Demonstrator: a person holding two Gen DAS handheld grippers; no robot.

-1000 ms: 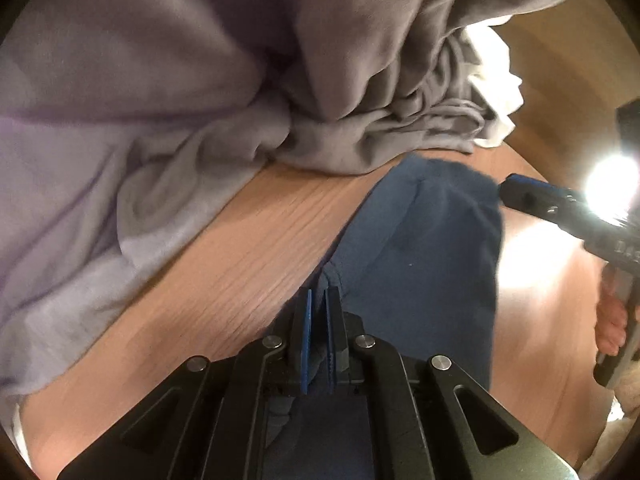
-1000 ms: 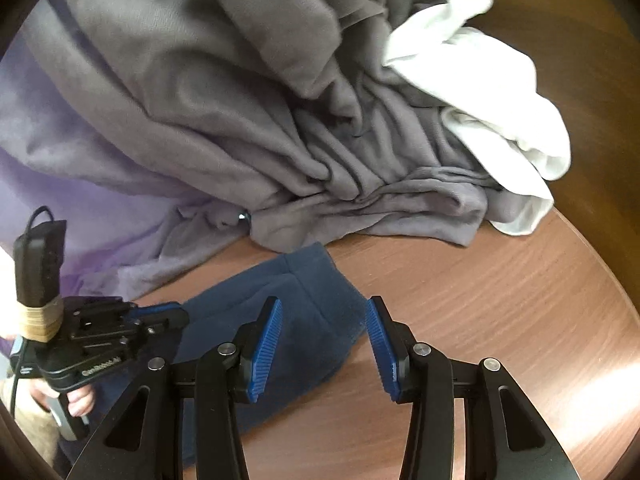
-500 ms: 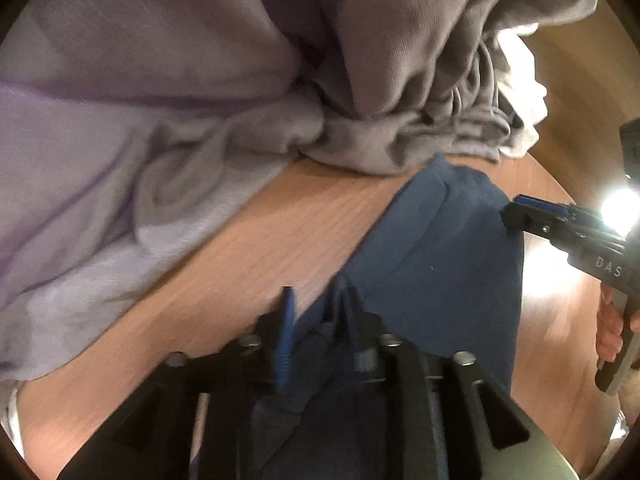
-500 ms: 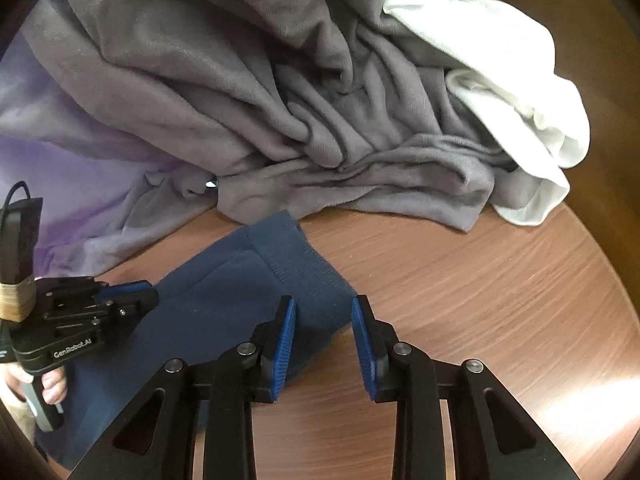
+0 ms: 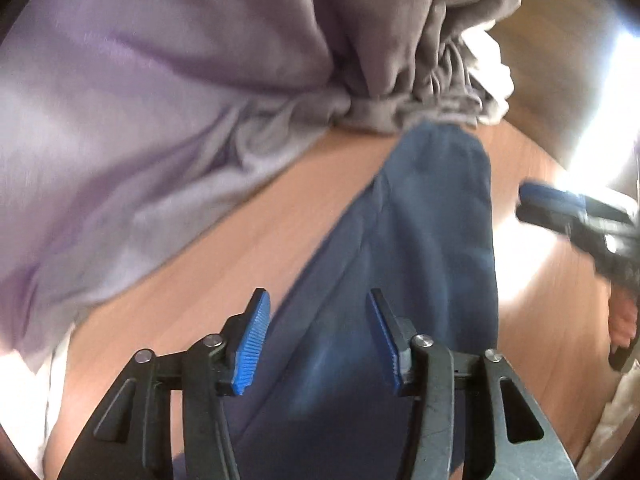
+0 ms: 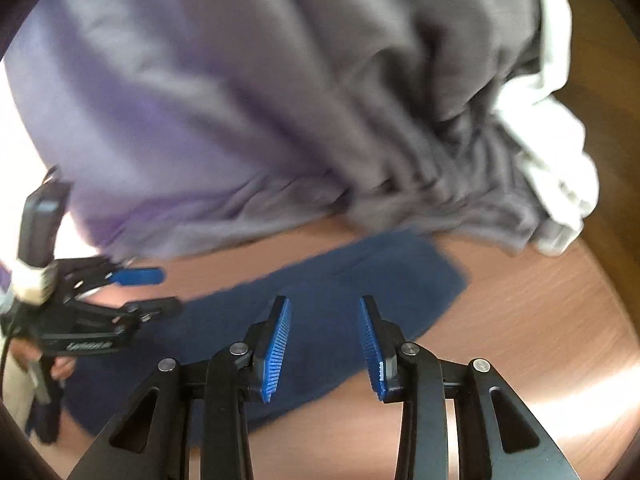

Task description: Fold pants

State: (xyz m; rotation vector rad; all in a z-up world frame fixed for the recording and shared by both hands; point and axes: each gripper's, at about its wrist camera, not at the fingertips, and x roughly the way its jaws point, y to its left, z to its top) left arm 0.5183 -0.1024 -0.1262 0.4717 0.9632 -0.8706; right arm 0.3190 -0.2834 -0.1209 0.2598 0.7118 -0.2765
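Observation:
Dark blue pants (image 5: pixel 432 240) lie flat on the wooden table, one leg end pointing at the heap of clothes; they also show in the right wrist view (image 6: pixel 344 292). My left gripper (image 5: pixel 318 340) is open and empty just above the pants, with its fingers apart on either side of a fold. My right gripper (image 6: pixel 324 344) is open and empty above the leg end. It shows at the right of the left wrist view (image 5: pixel 560 208), and the left gripper at the left of the right wrist view (image 6: pixel 136 292).
A big heap of grey and lilac garments (image 5: pixel 160 120) fills the back of the table (image 6: pixel 540 320). A white cloth (image 6: pixel 560 160) lies at the heap's right end. The table's round edge curves at the right.
The left gripper was shut on the pants' edge and has opened and let go. The right gripper narrowed over the leg end, then opened wide again. Both views are blurred by motion.

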